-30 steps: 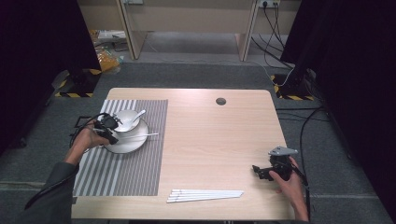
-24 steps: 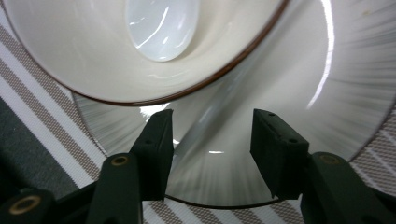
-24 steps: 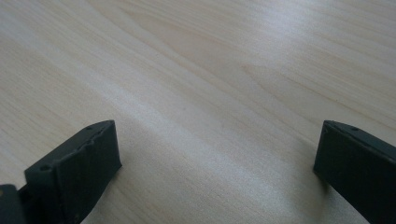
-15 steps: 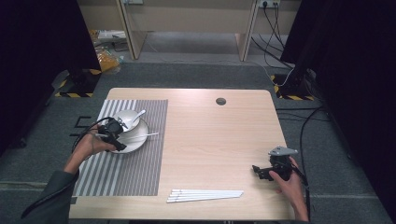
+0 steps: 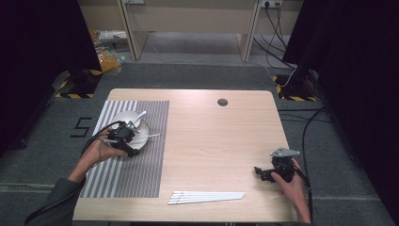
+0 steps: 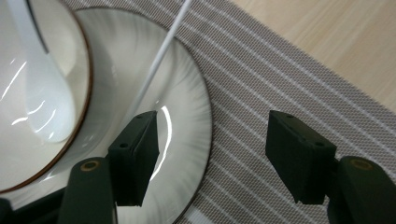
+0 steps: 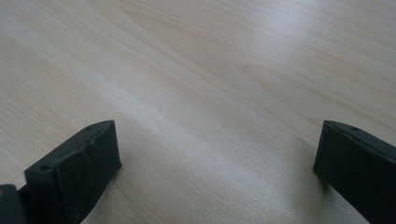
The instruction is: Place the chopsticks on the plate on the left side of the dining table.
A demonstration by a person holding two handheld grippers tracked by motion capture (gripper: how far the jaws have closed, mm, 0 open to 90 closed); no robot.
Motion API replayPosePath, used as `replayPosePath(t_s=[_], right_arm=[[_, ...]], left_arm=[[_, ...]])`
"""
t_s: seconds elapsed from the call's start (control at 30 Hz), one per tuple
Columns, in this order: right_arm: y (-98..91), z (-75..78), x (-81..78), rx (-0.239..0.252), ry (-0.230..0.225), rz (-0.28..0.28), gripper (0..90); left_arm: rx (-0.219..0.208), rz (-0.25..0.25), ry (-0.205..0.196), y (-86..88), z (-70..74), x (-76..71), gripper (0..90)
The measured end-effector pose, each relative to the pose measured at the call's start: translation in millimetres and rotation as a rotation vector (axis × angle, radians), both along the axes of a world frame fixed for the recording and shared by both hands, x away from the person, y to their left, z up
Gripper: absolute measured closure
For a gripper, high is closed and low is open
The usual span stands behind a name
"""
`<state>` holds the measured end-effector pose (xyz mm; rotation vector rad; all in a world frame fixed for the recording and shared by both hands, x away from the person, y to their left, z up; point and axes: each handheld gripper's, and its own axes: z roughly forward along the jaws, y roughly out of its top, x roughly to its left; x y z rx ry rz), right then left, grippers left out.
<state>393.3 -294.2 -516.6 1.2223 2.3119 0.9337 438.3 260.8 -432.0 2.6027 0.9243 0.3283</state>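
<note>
Left gripper [image 5: 133, 146] open over the plate [image 5: 143, 134] at the left of the high view; right gripper [image 5: 261, 173] idle at the lower right.

In the left gripper view the 2 black jaws stand wide apart with nothing between them, having just been opening: 1 jaw hangs over the plate [image 6: 187, 107], the other over the striped placemat [image 6: 289, 74]. A thin white chopstick [image 6: 159, 65] lies across the plate rim, running to the top of that frame, just beside the bowl [image 6: 70, 65] with its white spoon [image 6: 37, 84] at the upper left. At the bottom centre of the high view, more white chopsticks [image 5: 207, 197] lie on the table [image 5: 221, 136]. In the right gripper view the jaws are spread wide over bare wood, empty.
</note>
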Motion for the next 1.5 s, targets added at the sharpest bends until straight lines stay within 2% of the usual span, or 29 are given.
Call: replayPosePath(t_s=[0.1,0.33,0.63,0.97,1.1,1.5], right_arm=[[0.0,0.0,0.0,0.0,-0.001,0.0,0.3],[0.0,0.0,0.0,0.0,0.0,0.0,0.3],[0.1,0.2,-0.2,0.0,0.003,0.0,0.3],[0.1,0.2,-0.3,-0.001,0.002,0.0,0.4],[0.0,0.3,-0.3,-0.001,0.003,0.001,0.3],[0.1,0.3,-0.5,-0.001,0.004,0.0,0.4]], left_arm=[[-0.015,-0.027,-0.004,-10.6,0.6,-6.2,30.6],[-0.05,-0.11,-0.01,-38.1,-1.9,-21.9,28.9],[-0.056,-0.182,-0.021,-65.3,-8.4,-38.8,25.9],[-0.052,-0.299,0.008,-92.1,-22.0,-61.6,29.5],[-0.053,-0.325,0.021,-99.4,-27.7,-67.5,29.8],[-0.108,-0.363,0.038,-111.9,-40.9,-78.0,31.3]])
